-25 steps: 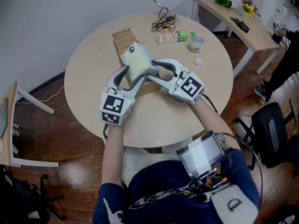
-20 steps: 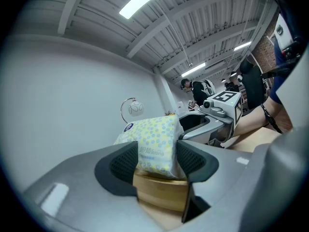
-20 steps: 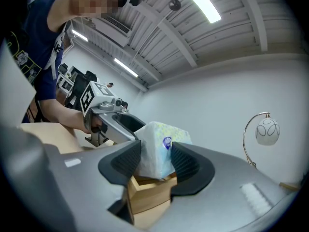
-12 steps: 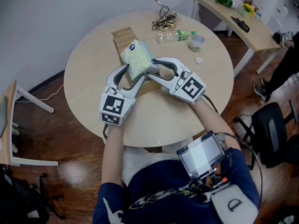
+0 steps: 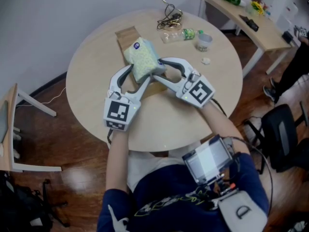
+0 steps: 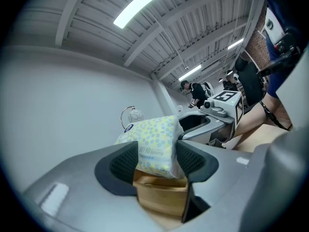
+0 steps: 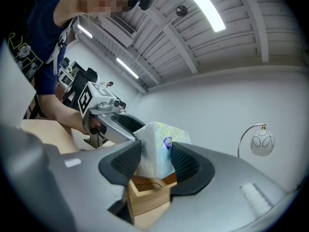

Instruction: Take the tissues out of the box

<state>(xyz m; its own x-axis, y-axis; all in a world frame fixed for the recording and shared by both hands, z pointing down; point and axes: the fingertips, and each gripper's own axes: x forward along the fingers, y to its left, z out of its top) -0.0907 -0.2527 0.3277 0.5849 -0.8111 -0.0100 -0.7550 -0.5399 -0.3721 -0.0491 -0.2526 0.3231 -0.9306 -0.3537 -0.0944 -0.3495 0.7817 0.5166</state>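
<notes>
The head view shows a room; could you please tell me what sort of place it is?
Probably an office or workroom: a round wooden table, a side desk, a black office chair and a ceiling strip light.

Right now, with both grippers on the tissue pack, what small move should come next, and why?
Probably a short lift straight up. The left gripper and the right gripper both clamp the tissue pack, but its bottom sits right at the open rim of the wooden box, so moving it sideways now could catch the box.

An office: round table (image 5: 96,71), side desk (image 5: 268,37), swivel chair (image 5: 284,135), wood floor (image 5: 77,149).
</notes>
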